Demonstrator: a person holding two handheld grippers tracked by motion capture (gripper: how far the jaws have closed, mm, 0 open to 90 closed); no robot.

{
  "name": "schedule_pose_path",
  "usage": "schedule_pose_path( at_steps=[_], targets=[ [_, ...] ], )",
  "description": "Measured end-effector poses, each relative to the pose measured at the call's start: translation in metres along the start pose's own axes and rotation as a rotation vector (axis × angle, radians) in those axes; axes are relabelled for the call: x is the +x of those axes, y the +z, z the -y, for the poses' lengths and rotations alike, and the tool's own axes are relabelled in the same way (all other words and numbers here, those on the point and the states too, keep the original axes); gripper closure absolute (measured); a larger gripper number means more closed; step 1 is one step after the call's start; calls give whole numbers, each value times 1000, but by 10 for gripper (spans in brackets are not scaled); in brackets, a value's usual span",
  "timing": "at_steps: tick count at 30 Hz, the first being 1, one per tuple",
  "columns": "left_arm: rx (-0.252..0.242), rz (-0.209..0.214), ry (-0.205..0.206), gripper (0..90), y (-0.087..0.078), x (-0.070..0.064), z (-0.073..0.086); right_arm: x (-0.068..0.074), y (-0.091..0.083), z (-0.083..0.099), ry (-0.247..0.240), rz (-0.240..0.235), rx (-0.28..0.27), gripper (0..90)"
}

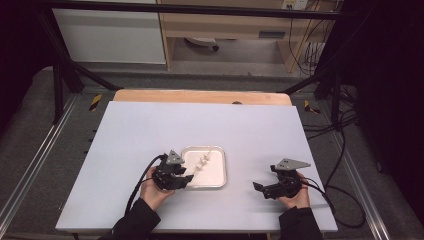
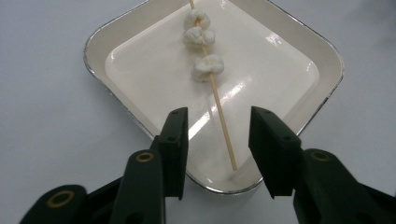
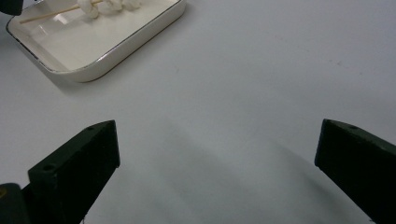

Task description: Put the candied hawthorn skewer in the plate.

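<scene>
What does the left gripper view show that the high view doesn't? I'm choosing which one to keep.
The left gripper view alone shows the skewer's bare end between the open jaws of the left hand-held gripper. The high view alone shows the right hand-held gripper open, away from the tray. Both show the tray, the skewer and its three white pieces.

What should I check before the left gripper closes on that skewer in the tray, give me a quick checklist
1. Left gripper open: ok, jaws stand apart.
2. Skewer between the jaws: ok, its bare end runs through the gap in the left gripper view.
3. Jaws down at stick level: cannot tell, height above the tray is unclear.
4. White pieces out of the grip zone: ok, all three sit farther up the stick.
5. Right gripper out of the way: ok, open over bare table, apart from the tray.
6. Tray flat on the table: ok.
</scene>
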State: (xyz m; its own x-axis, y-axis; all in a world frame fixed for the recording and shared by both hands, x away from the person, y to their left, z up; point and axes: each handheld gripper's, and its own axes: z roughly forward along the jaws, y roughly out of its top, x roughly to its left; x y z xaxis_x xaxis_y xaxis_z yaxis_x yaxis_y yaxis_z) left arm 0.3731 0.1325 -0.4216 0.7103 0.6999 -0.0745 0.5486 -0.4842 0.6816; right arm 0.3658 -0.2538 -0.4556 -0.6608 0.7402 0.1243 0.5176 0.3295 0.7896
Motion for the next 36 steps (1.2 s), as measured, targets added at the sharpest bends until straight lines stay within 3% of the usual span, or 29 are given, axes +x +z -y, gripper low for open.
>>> schedule_pose_path(
  at_steps=[6,10,16,22,36],
  targets=[
    [-6,-13,38,411,-9,7,5,0,-1,0,4,0,-3,6],
    [-4,-32,41,298,-15,12,9,-1,-3,-1,11,-2,-12,6],
    [26,-66,45,224,-22,19,18,-2,-4,0,12,1,-14,6],
    [21,-78,37,177,-30,30,33,-2,-4,0,13,0,-11,6],
    [-29,-75,-54,76,-51,63,73,-1,-2,3,13,-5,11,5]
  ],
)
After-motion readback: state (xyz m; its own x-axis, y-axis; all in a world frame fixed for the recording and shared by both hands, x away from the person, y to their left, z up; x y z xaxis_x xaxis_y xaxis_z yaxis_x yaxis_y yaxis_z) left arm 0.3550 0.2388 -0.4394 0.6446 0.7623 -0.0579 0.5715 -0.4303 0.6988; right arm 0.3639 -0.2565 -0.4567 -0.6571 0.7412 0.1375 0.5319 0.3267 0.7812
